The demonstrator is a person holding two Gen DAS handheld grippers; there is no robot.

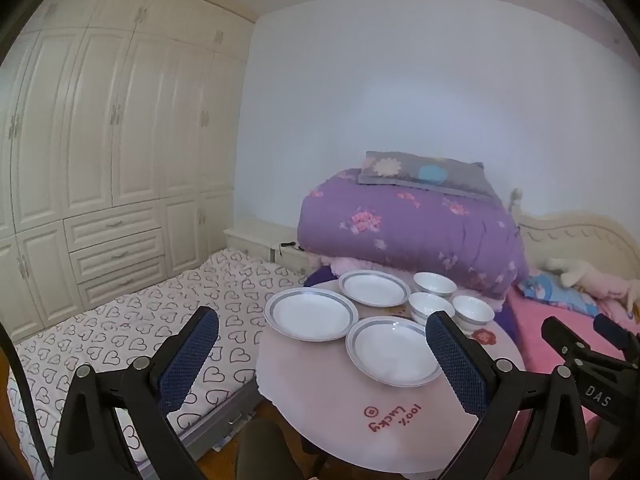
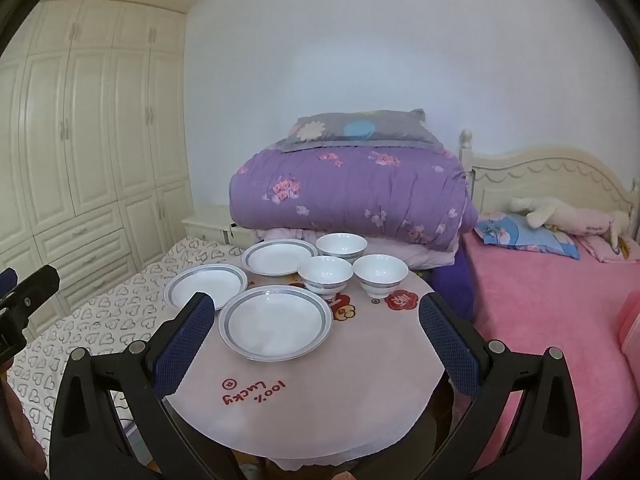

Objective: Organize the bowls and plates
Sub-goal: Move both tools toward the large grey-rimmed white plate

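Observation:
Three white plates with grey rims lie apart on a small round table (image 2: 312, 412): a near plate (image 2: 275, 322) (image 1: 394, 350), a left plate (image 2: 206, 285) (image 1: 311, 314) and a far plate (image 2: 279, 257) (image 1: 374, 288). Three white bowls stand upright to their right: a far bowl (image 2: 341, 247) (image 1: 434, 283), a middle bowl (image 2: 325, 275) (image 1: 430, 306) and a right bowl (image 2: 380, 274) (image 1: 473, 312). My left gripper (image 1: 320, 324) hovers open, short of the table's left side. My right gripper (image 2: 314, 312) is open too, above the table's near half, nothing between its fingers.
A bed with a heart-print sheet (image 1: 140, 320) lies left of the table, a pink-covered bed (image 2: 540, 300) to its right. A folded purple quilt (image 2: 348, 196) with a pillow sits right behind the dishes. White wardrobes (image 1: 100, 140) line the left wall.

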